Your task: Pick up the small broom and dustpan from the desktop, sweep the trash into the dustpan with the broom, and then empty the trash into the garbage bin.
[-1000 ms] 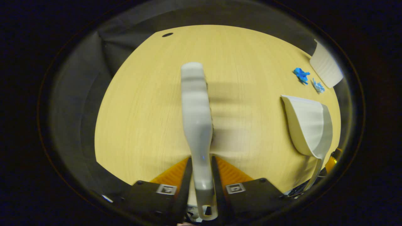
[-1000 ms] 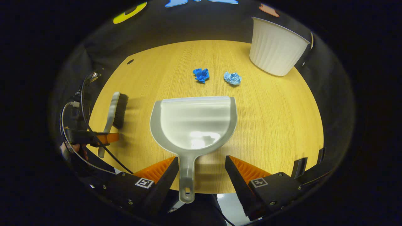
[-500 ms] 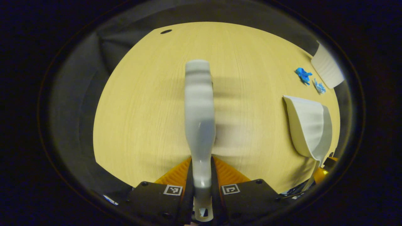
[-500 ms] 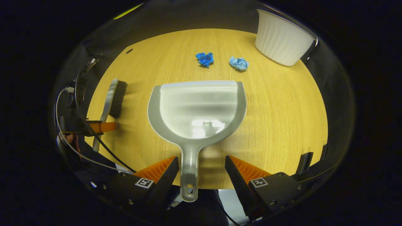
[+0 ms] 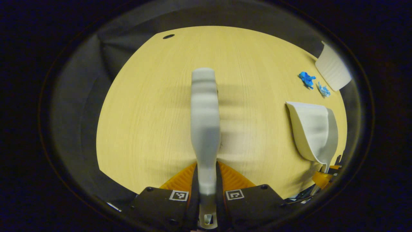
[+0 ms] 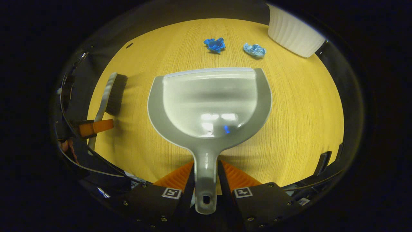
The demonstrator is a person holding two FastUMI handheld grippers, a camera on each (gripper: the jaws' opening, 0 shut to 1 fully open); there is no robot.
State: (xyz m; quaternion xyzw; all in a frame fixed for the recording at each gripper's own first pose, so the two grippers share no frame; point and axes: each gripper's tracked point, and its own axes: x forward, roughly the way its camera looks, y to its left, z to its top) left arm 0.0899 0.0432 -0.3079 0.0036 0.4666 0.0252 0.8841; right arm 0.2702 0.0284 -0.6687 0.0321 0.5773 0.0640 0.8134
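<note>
I have the left gripper [image 5: 206, 180] pinching the broom [image 5: 204, 122] handle between both fingers at bottom centre of the left gripper view, brush back running up mid-frame over the desk [image 5: 145, 112]. In the right gripper view the right gripper [image 6: 206, 180] is clamped on the dustpan [image 6: 209, 103] handle at bottom centre, pan mid-frame. I note 2 blue paper wads [image 6: 215, 44] [image 6: 254, 50] above it and the white bin [image 6: 294, 33] at upper right.

In the right gripper view, bare bench [image 6: 299, 106] lies open at right. The bin [image 6: 294, 32] blocks the upper right; two paper wads [image 6: 215, 44] [image 6: 254, 50] lie beyond the dustpan [image 6: 209, 103], with a gap between them.
</note>
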